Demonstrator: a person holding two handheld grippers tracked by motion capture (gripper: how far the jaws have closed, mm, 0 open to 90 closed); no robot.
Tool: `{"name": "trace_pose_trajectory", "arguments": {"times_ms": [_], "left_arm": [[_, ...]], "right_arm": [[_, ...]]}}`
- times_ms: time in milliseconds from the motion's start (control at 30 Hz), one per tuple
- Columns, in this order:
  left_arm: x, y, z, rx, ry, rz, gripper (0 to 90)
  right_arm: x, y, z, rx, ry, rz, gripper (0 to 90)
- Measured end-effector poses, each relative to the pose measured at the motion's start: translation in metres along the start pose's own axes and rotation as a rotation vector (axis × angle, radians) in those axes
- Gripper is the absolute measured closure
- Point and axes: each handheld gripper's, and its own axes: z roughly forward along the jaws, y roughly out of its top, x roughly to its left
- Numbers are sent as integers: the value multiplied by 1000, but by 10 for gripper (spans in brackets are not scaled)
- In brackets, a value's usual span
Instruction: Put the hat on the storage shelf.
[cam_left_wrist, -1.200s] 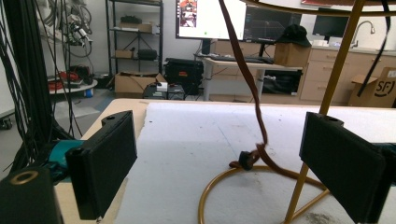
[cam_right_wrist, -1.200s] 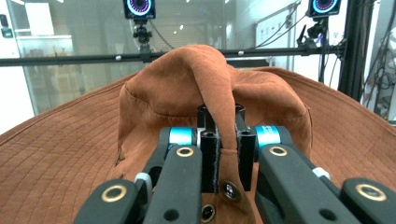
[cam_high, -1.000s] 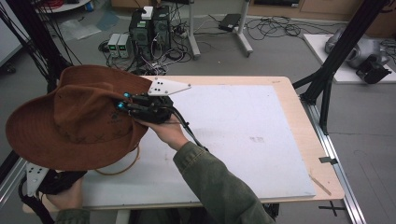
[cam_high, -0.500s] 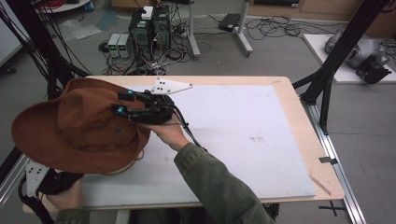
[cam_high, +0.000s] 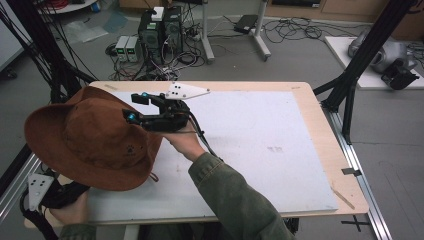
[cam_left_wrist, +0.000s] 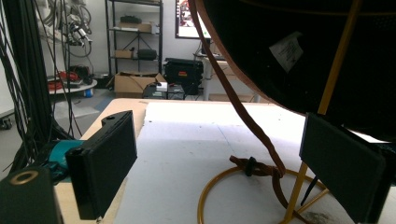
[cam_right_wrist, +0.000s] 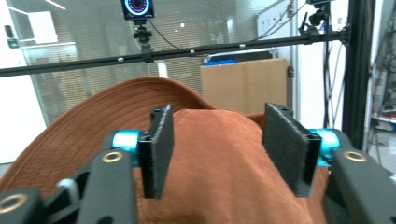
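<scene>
Hovering right gripper (cam_high: 136, 106), jaws spread, over hat (cam_high: 95, 137) crown | left gripper (cam_left_wrist: 224, 172) jaws spread under brim

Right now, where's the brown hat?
In the high view the brown hat sits over the table's left end, raised on a yellow wire stand, with the right gripper open beside its crown.

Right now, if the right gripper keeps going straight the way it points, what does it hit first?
Most likely the brown hat: its crown sits between and just beyond the open jaws of the right gripper. How far off the fabric is can't be judged.
</scene>
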Motion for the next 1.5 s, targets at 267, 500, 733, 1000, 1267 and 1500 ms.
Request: {"name": "trace_pose_trajectory", "arguments": {"times_ms": [267,500,733,1000,1267,1500], "left_arm": [[0,0,0,0,1,2,113],[-1,1,-1,1,-1,5,113],[-1,1,-1,1,-1,5,113],[-1,1,-1,2,-2,3,113],[-2,1,-2,2,-1,3,113],[-3,1,-1,2,-5,6,113]], "right_arm": [[0,3,-30,15,-163,-72,175],[-4,5,-83,29,-349,-95,106],[-11,-4,-152,-13,-558,-75,107],[-12,-19,-215,-70,-784,-69,106],[-7,-33,-252,-87,-923,-71,106],[1,-47,-270,-40,-1037,-112,108]]}}
